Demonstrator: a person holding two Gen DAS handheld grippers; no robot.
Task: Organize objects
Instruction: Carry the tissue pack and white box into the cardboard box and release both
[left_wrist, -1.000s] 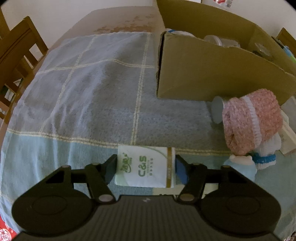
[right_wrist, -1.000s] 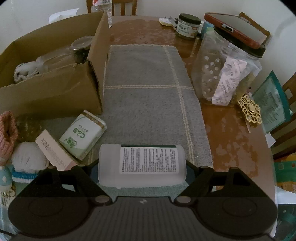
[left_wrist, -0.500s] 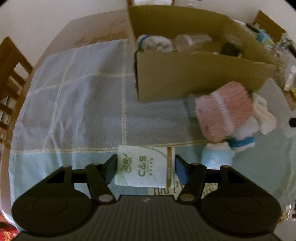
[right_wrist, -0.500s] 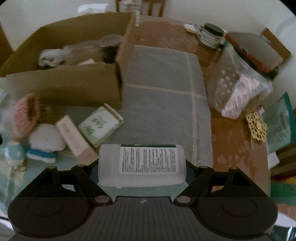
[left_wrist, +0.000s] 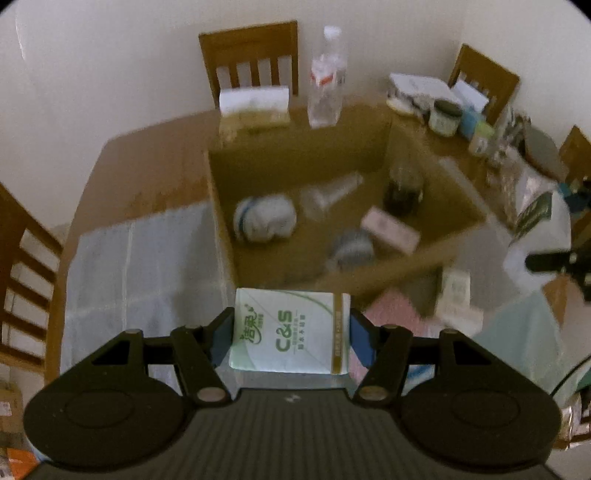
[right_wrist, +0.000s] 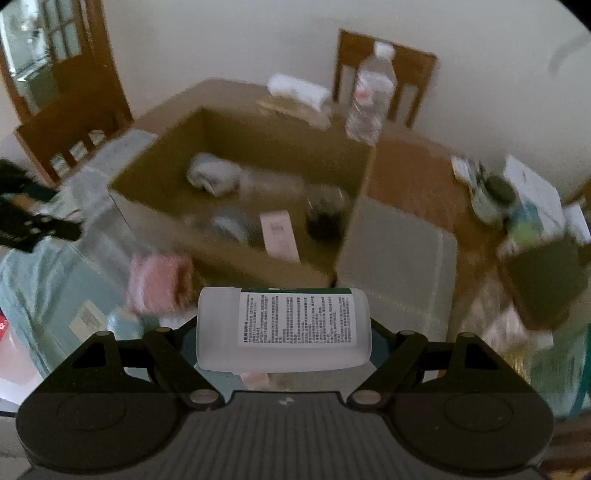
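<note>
My left gripper is shut on a white and green C&S tissue pack, held in the air above the near wall of the open cardboard box. My right gripper is shut on a white plastic bottle with a printed label, held sideways, also raised near the box. Inside the box lie a rolled white sock, a clear bottle, a dark jar and a pink carton. The views are blurred.
A pink knitted roll and small items lie on the light blue cloth before the box. A water bottle and tissue holder stand behind it. Jars and clutter sit at the right. Wooden chairs surround the table.
Both grippers have risen well above the table with their objects and now look down into the box. The left one has moved toward the box.
</note>
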